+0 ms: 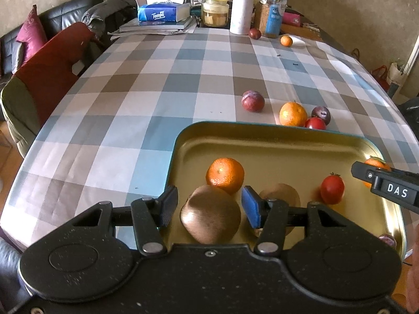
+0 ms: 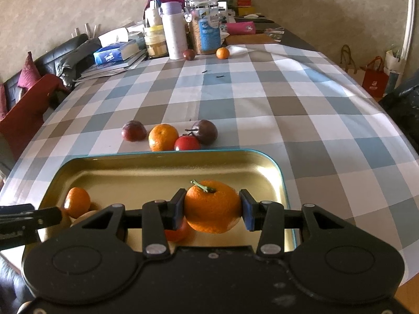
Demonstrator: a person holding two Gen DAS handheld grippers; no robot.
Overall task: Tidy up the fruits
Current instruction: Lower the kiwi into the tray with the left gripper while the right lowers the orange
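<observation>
A gold tray (image 1: pixel 262 126) (image 2: pixel 170 153) with a teal rim lies at the table's near edge. My left gripper (image 1: pixel 209 196) is open over the tray's left end, with a brown kiwi (image 1: pixel 210 214) lying between its blue pads and a small gap on each side. A mandarin (image 1: pixel 225 174), a second kiwi (image 1: pixel 281 193), a tomato (image 1: pixel 332 188) and a plum (image 1: pixel 387 240) also lie in the tray. My right gripper (image 2: pixel 212 204) holds a stemmed mandarin (image 2: pixel 212 209) over the tray's right half, both pads against its sides.
Just beyond the tray, a plum (image 1: pixel 252 101), a mandarin (image 1: pixel 292 114), another plum (image 1: pixel 321 113) and a tomato (image 1: pixel 315 123) lie on the checked cloth. Far back, a plum (image 1: pixel 254 33) and a mandarin (image 1: pixel 286 40) sit by jars, a bottle and books.
</observation>
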